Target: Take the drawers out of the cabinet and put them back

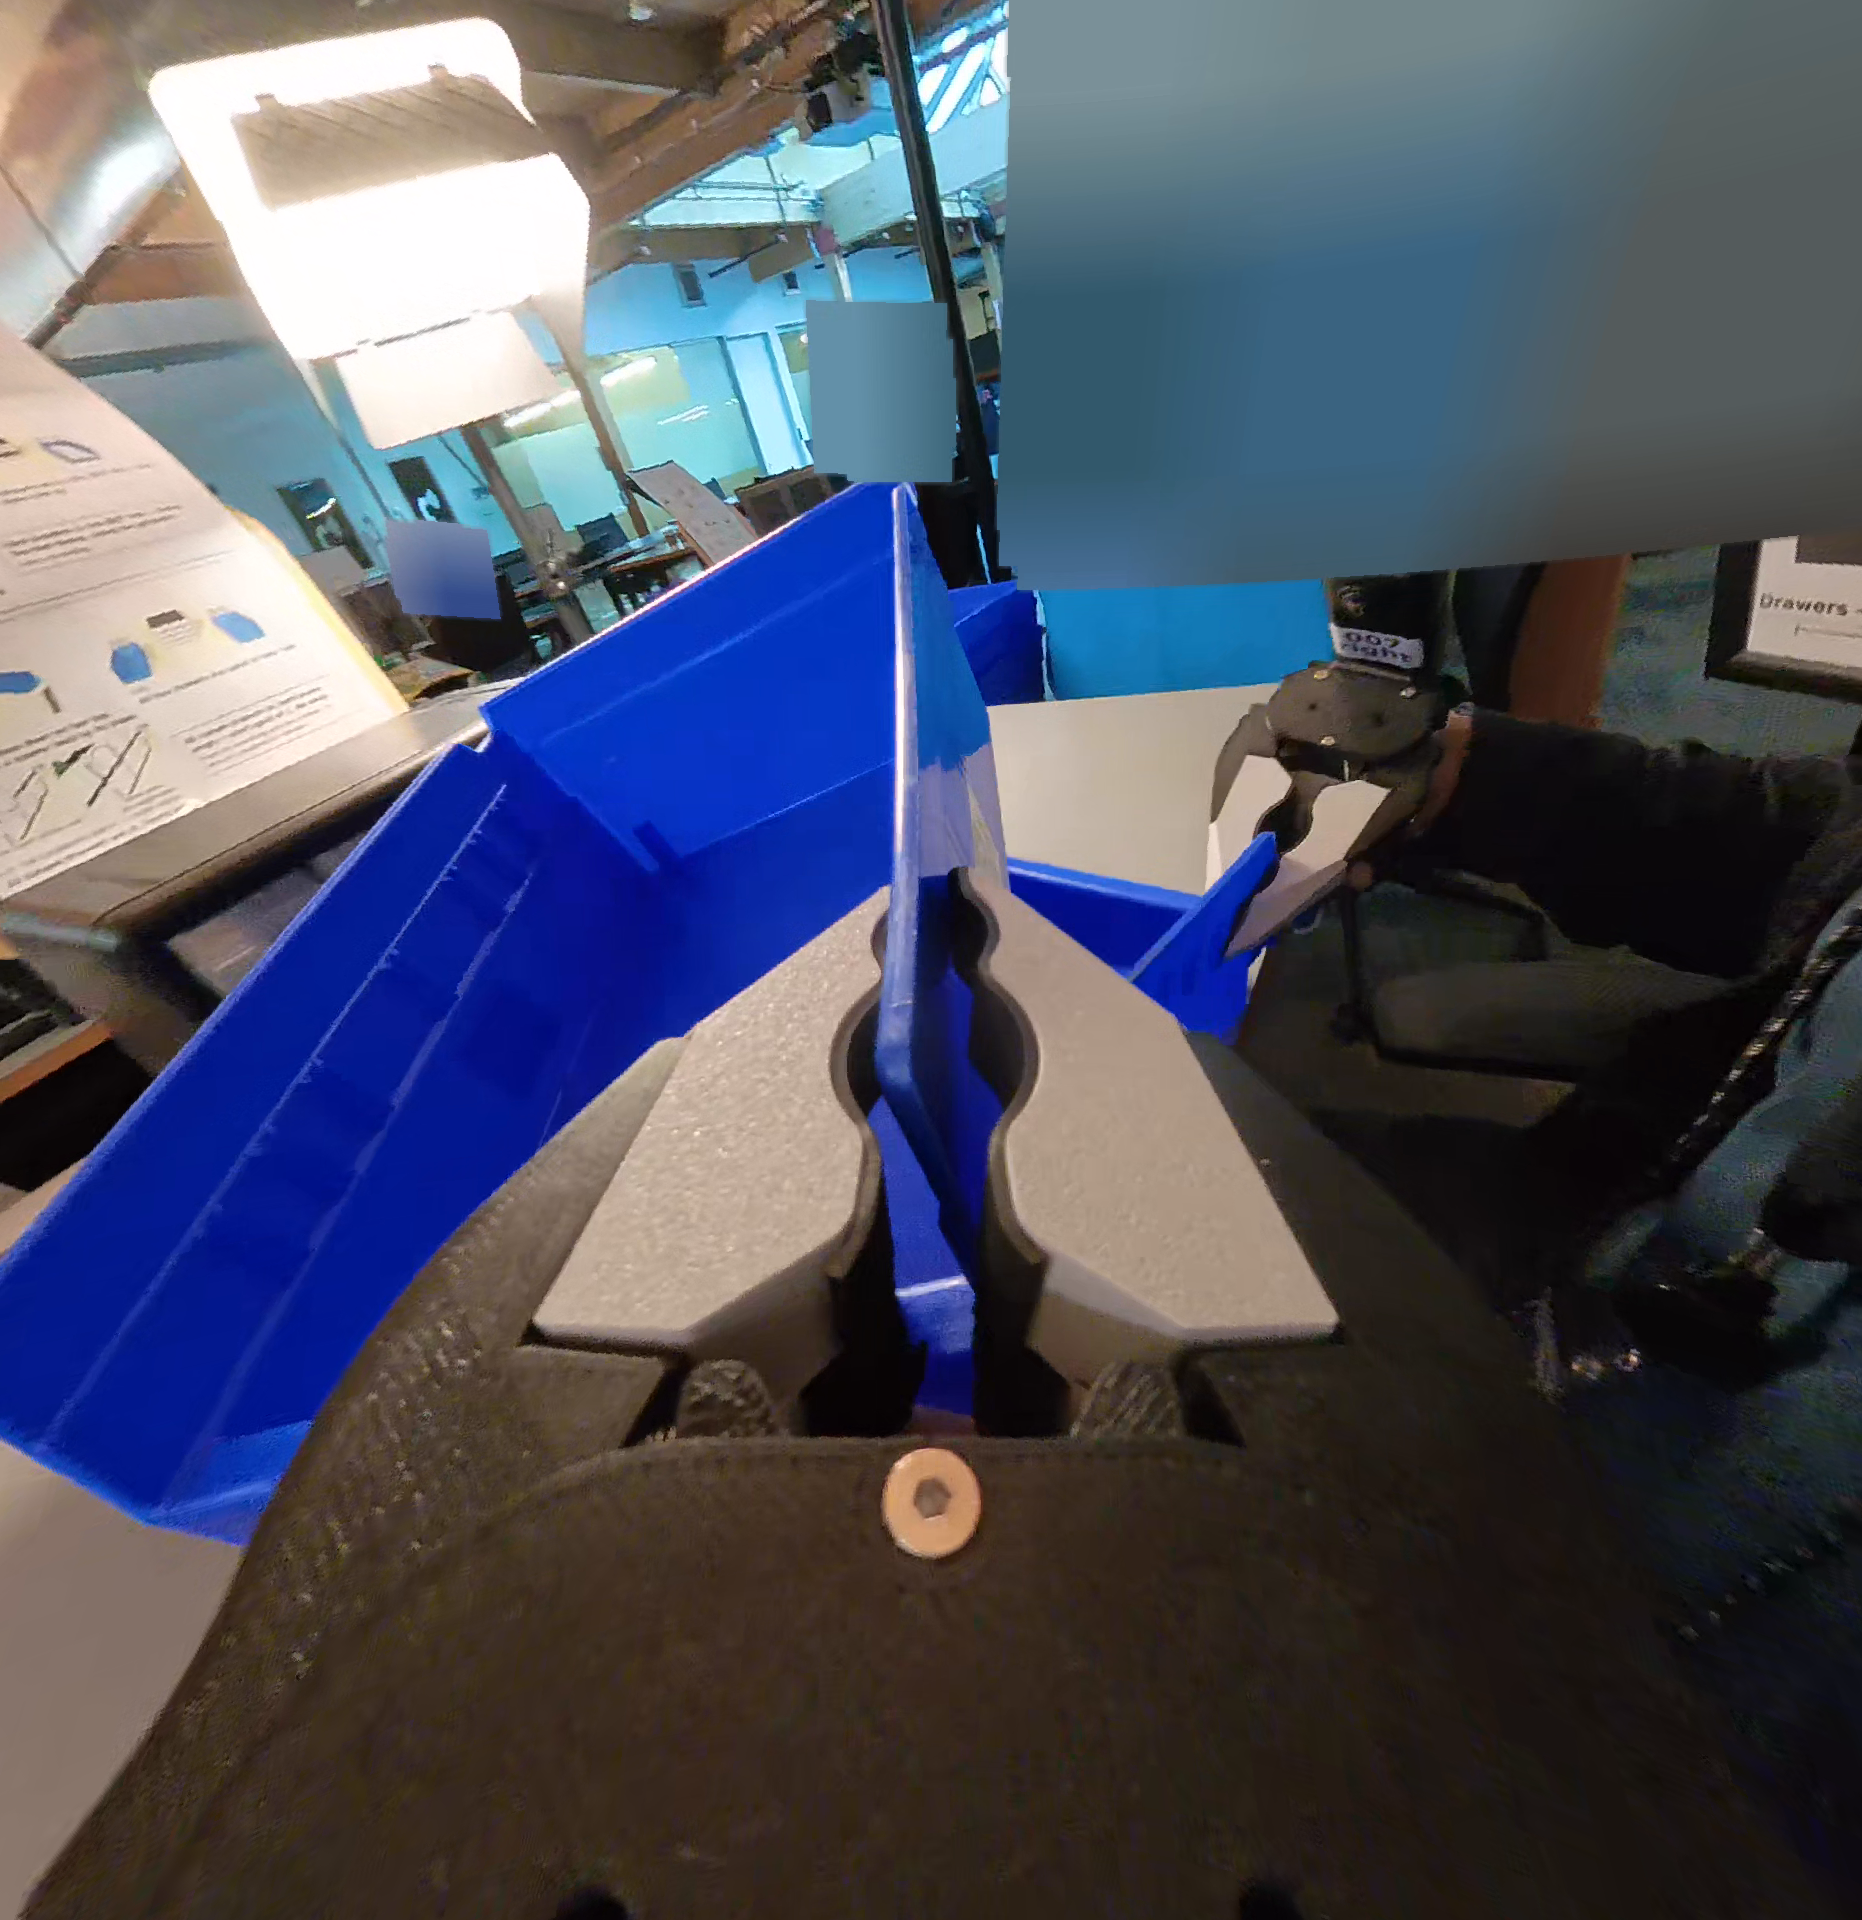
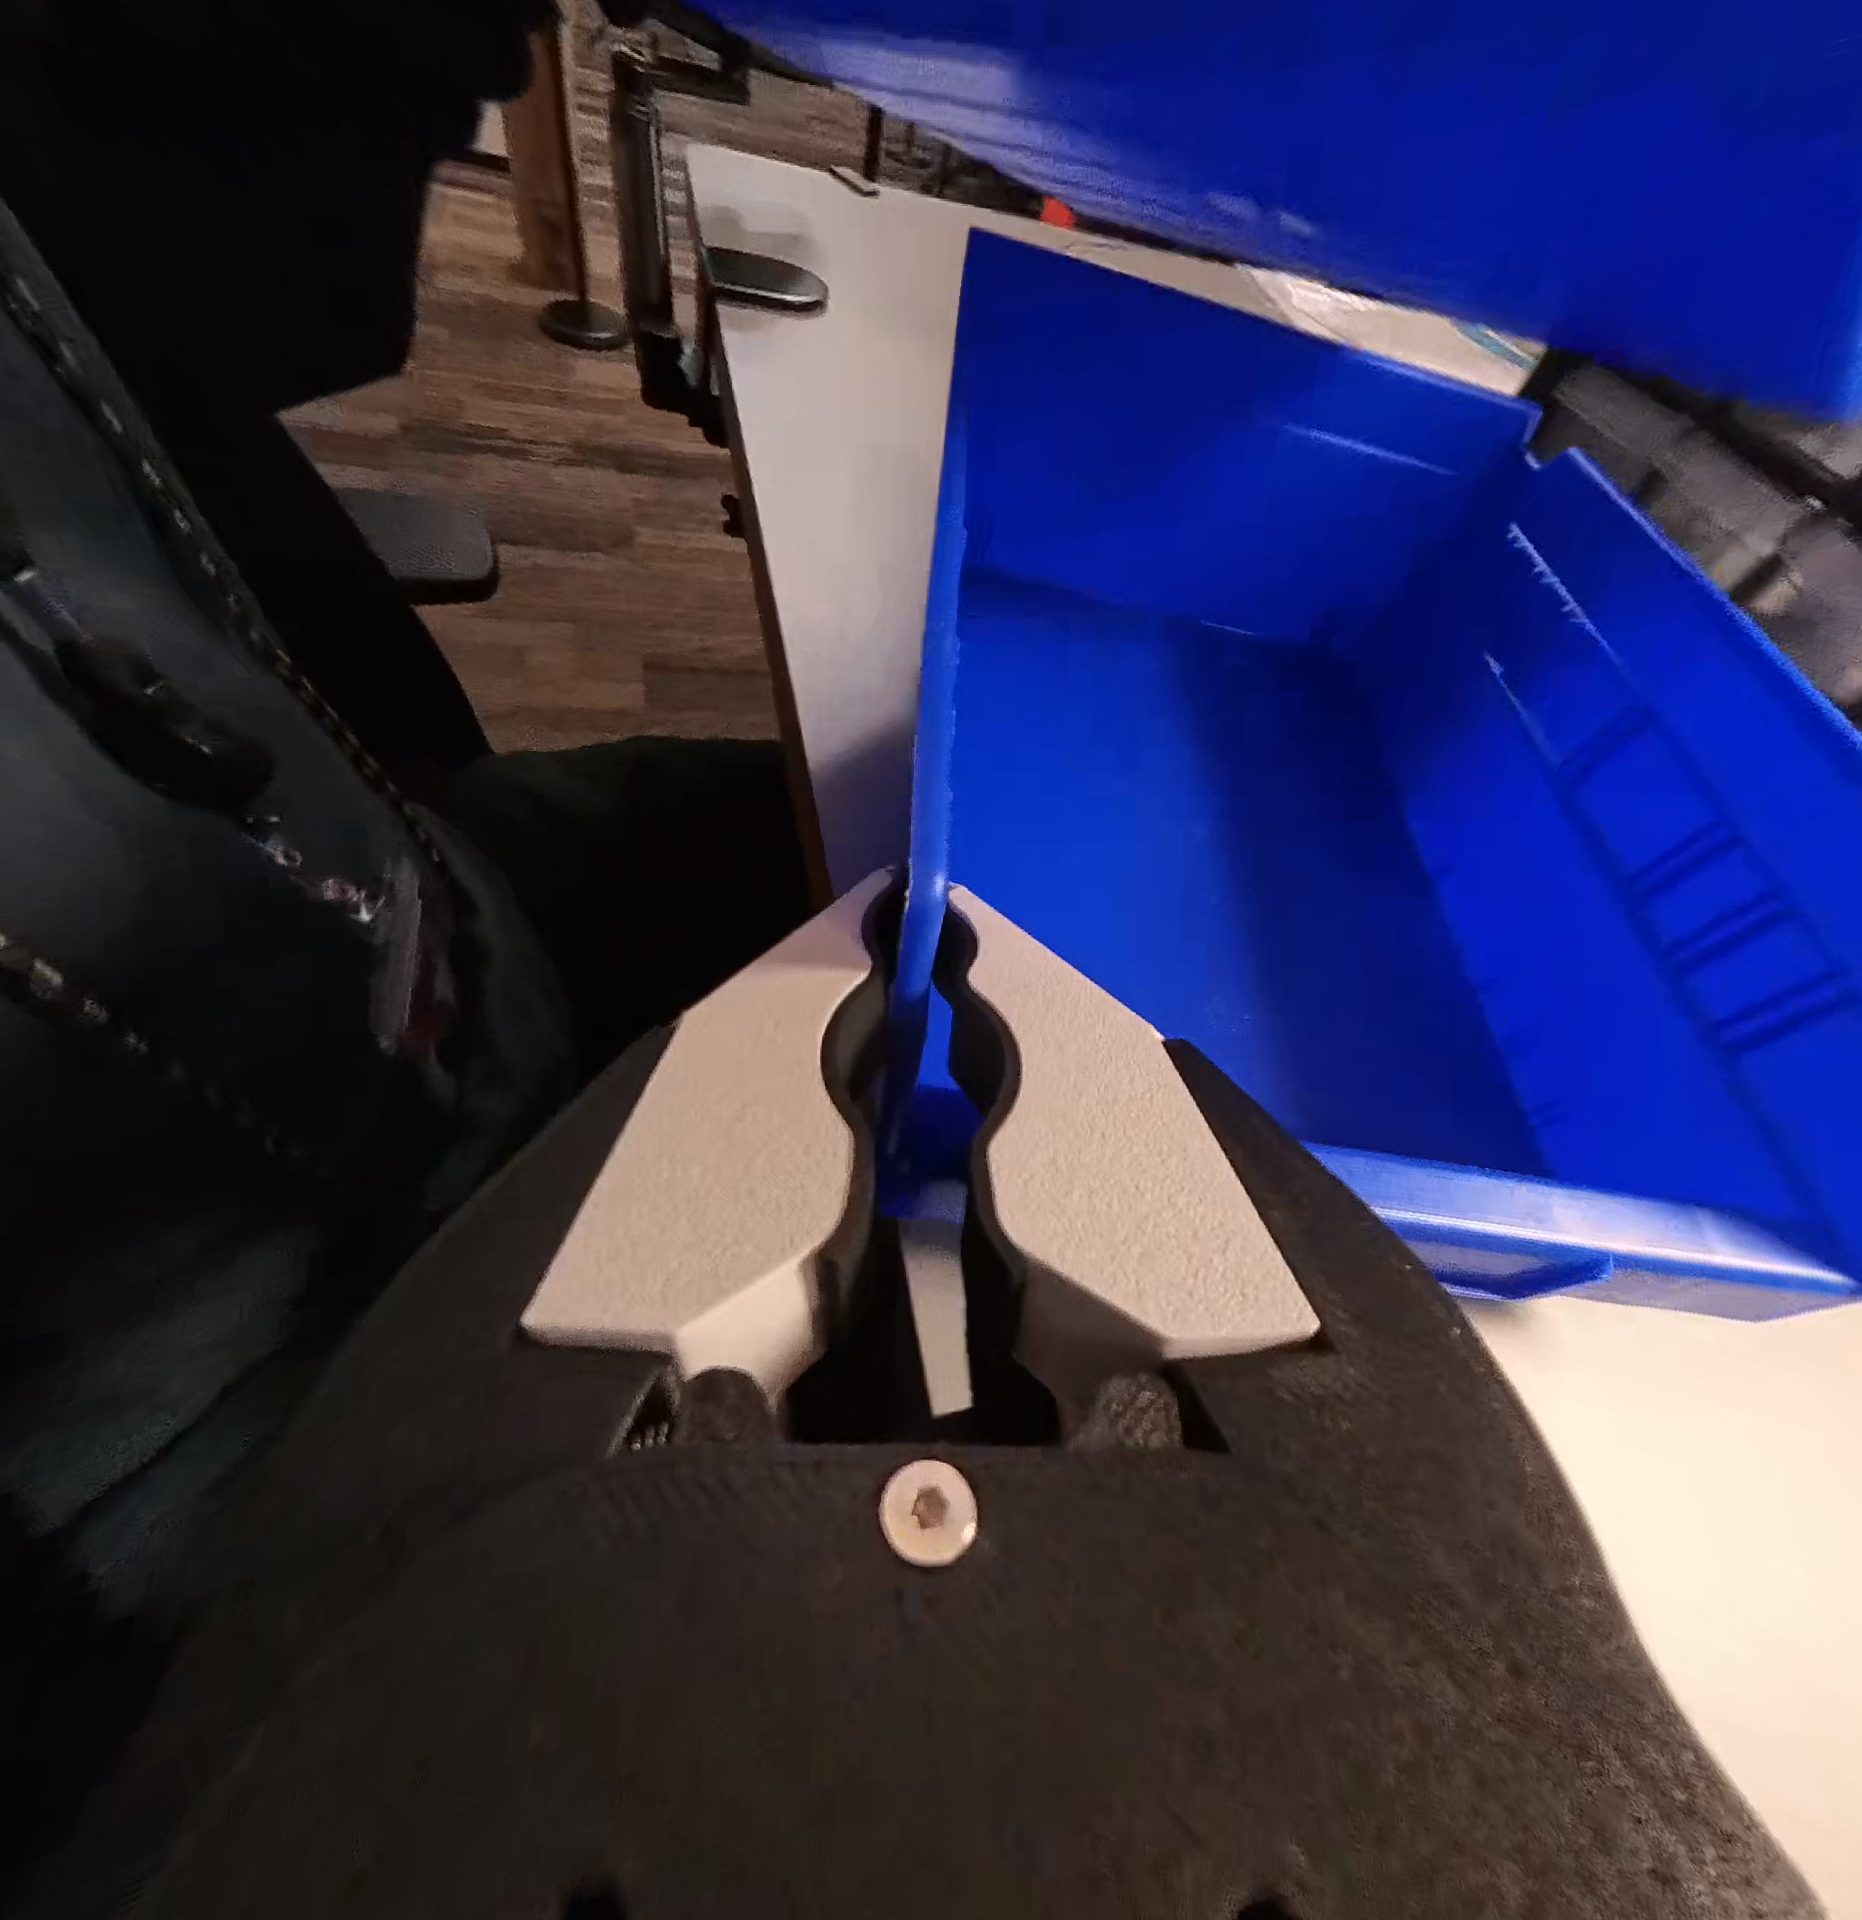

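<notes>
Closest in, the left gripper (image 1: 932, 914) is clamped tight on the thin side wall of a blue drawer (image 1: 407, 1039), grey pads pressing either face, the drawer tilted up off the white table (image 1: 1103, 779). Just past it, the right gripper (image 2: 922, 904) pinches the wall of a second blue drawer (image 2: 1270, 831), which sits at the table's edge. Further back, an instruction sheet (image 1: 106, 644) leans on the dark cabinet (image 1: 283, 821).
</notes>
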The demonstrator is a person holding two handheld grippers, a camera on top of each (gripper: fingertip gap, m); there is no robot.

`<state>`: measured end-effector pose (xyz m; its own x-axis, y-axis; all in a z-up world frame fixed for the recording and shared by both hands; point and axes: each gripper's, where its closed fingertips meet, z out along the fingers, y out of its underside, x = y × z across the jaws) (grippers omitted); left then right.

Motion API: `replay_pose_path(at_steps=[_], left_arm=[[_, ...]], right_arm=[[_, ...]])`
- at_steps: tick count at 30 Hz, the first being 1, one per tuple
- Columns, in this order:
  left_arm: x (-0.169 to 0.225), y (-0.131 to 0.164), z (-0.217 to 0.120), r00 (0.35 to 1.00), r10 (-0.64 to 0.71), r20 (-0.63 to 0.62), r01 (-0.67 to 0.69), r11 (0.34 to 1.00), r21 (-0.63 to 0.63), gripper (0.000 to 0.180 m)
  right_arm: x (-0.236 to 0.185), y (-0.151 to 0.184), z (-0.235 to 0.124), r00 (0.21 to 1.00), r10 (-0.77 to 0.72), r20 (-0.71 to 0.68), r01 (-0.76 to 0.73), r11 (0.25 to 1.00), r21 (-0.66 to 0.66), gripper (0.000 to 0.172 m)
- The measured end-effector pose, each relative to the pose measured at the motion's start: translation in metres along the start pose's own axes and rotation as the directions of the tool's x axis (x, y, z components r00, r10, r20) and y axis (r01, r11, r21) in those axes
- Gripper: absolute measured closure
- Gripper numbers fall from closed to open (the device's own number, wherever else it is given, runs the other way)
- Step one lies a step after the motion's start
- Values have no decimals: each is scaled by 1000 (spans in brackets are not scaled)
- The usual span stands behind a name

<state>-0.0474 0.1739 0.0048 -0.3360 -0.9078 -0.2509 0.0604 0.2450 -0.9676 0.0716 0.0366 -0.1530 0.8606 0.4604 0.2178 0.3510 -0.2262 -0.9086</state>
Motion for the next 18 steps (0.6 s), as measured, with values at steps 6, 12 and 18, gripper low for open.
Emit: replay_pose_path(at_steps=[6,12,18], left_arm=[[18,20,54,992,114,-57,-119,989,-85,177],[29,23,67,991,106,-82,-113,990,-86,169],[9,-15,19,993,-78,-86,86,993,84,127]], right_arm=[[-1,-13,25,999,-44,8,43,999,28,156],[-2,-34,5,997,-77,-17,78,995,69,143],[26,-82,-30,982,-153,-107,166,978,126,140]])
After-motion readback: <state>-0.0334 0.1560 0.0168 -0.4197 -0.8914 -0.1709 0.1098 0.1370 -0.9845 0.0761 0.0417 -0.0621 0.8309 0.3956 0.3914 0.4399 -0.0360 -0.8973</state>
